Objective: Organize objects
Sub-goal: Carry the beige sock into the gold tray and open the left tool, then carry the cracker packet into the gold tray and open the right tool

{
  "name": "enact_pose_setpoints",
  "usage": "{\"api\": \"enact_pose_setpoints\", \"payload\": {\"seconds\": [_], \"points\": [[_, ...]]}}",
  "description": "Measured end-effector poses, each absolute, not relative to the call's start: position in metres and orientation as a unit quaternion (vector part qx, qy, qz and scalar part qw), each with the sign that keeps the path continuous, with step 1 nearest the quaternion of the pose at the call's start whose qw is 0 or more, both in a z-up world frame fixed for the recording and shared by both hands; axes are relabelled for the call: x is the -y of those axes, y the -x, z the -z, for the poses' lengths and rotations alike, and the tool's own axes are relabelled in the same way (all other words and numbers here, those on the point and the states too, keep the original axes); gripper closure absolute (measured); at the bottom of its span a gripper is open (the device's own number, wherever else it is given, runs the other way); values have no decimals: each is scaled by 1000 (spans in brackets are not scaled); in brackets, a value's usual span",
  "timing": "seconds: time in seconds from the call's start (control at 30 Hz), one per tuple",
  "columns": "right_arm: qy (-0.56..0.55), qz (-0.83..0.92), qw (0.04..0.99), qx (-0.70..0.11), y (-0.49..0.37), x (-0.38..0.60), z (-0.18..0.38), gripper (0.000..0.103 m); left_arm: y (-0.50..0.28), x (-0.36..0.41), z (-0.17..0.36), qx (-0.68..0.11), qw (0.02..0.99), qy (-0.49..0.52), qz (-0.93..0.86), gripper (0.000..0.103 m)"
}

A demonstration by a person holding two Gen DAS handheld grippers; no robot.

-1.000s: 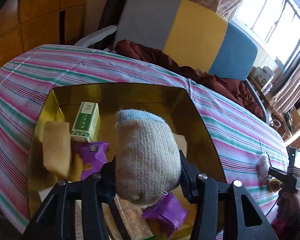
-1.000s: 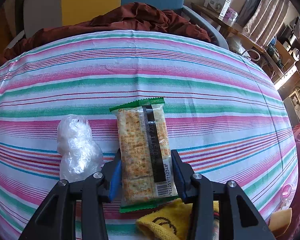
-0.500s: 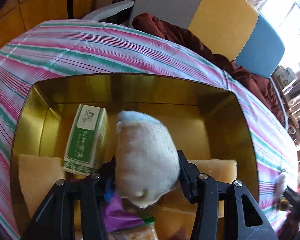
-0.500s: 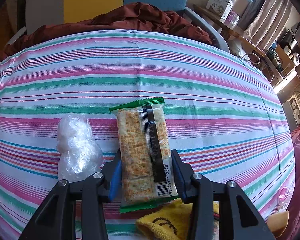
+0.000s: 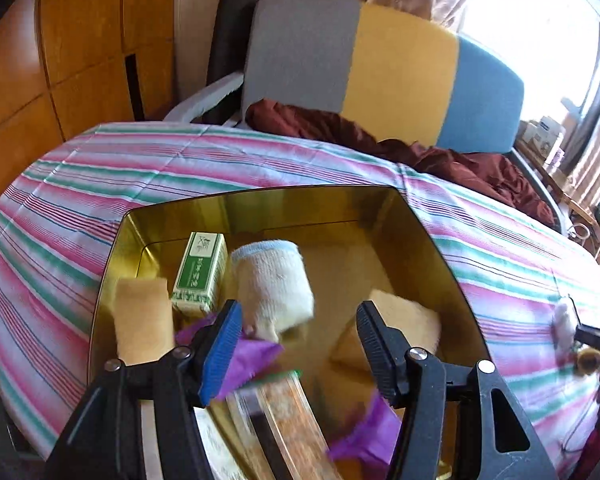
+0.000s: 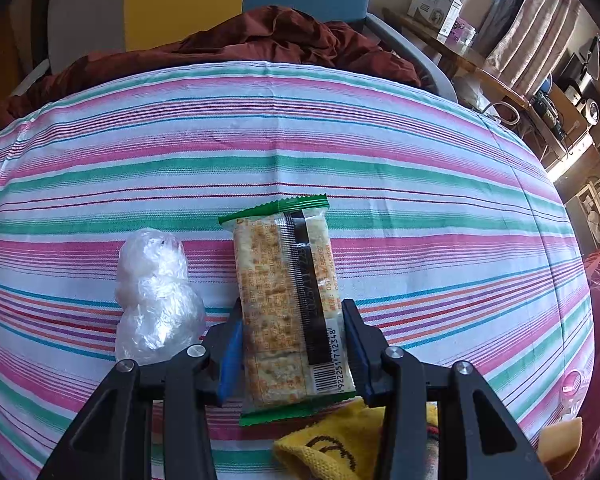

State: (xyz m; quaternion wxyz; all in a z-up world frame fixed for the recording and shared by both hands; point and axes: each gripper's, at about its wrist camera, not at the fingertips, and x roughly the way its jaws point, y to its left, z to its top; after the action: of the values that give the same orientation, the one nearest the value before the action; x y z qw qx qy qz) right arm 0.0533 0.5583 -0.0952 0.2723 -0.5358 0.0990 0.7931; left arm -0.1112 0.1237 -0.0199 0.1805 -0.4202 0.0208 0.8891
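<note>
A rolled beige sock (image 5: 274,288) with a blue cuff is down inside the gold tin (image 5: 260,200), blurred, leaning against a green and white box (image 5: 202,276). My left gripper (image 5: 298,320) hangs over the tin with its jaws opening. The sock lies near the left pad and well clear of the right one. My right gripper (image 6: 292,316) is shut on a green-edged cracker packet (image 6: 288,276) that rests on the striped tablecloth (image 6: 420,200).
The tin also holds yellow sponges (image 5: 142,320), purple wrappers (image 5: 252,356) and a cracker packet (image 5: 284,412). A crumpled clear plastic ball (image 6: 156,300) lies left of the right gripper, a yellow cloth (image 6: 332,448) below it. A chair with brown fabric (image 6: 260,40) stands behind the table.
The left jaws have spread and the sock has left their grip and dropped into the tin. The left view has pulled back. The right gripper and its packet have not moved.
</note>
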Motion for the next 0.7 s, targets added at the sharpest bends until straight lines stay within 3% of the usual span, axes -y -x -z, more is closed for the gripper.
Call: {"api": "enact_pose_setpoints", "payload": {"seconds": [0.47,0.7], "points": [[463,-823,305,-124,-67,-563,58,59,30,-107,3,-54,199,380,-902,40],[431,-853,270,-113,-64,-529,27,59,18,-95,-1,-49,190,371,-908,37]]}}
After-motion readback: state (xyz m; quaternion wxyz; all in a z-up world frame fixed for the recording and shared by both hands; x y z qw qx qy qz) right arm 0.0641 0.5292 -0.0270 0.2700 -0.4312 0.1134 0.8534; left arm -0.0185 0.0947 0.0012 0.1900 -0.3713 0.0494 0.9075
